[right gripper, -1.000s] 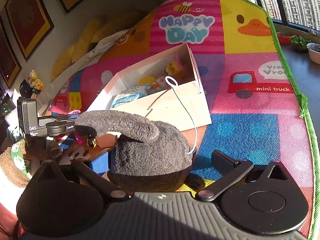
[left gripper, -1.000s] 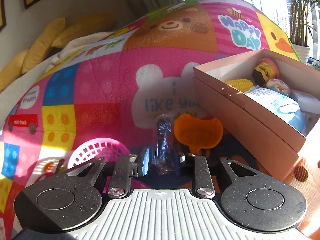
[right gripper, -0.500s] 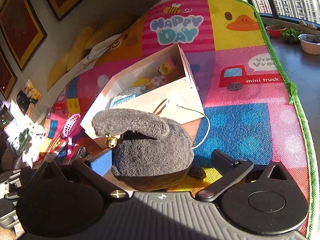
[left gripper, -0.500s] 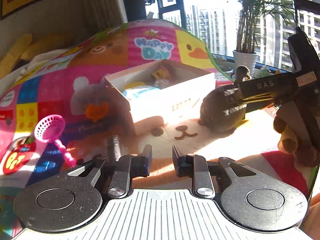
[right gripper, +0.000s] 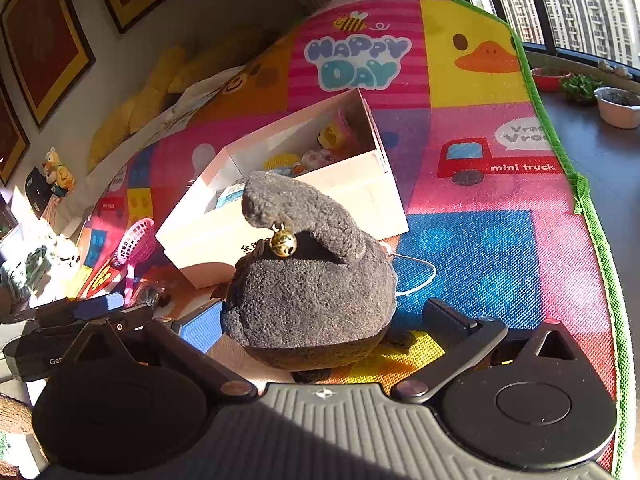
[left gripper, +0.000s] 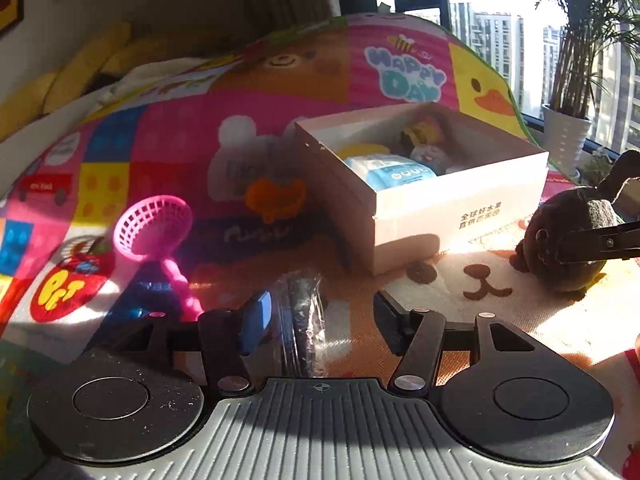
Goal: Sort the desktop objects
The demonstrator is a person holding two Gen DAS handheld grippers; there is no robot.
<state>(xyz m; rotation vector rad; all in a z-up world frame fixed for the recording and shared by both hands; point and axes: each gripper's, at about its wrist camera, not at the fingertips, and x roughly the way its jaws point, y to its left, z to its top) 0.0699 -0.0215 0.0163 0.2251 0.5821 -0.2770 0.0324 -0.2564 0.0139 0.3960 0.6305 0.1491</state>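
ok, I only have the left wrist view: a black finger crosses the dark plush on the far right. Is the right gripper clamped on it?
Observer: Doesn't look clamped. In the right wrist view the plush sits on the mat between the right gripper's open jaws. The finger on the picture's right stands clear of the fur.
Operator: Anything hanging off it?
Observer: A gold bell hangs from the curled tip on top.
Operator: Anything behind it to snag?
Observer: A thin white cord loops out from behind the plush onto the mat's blue patch.
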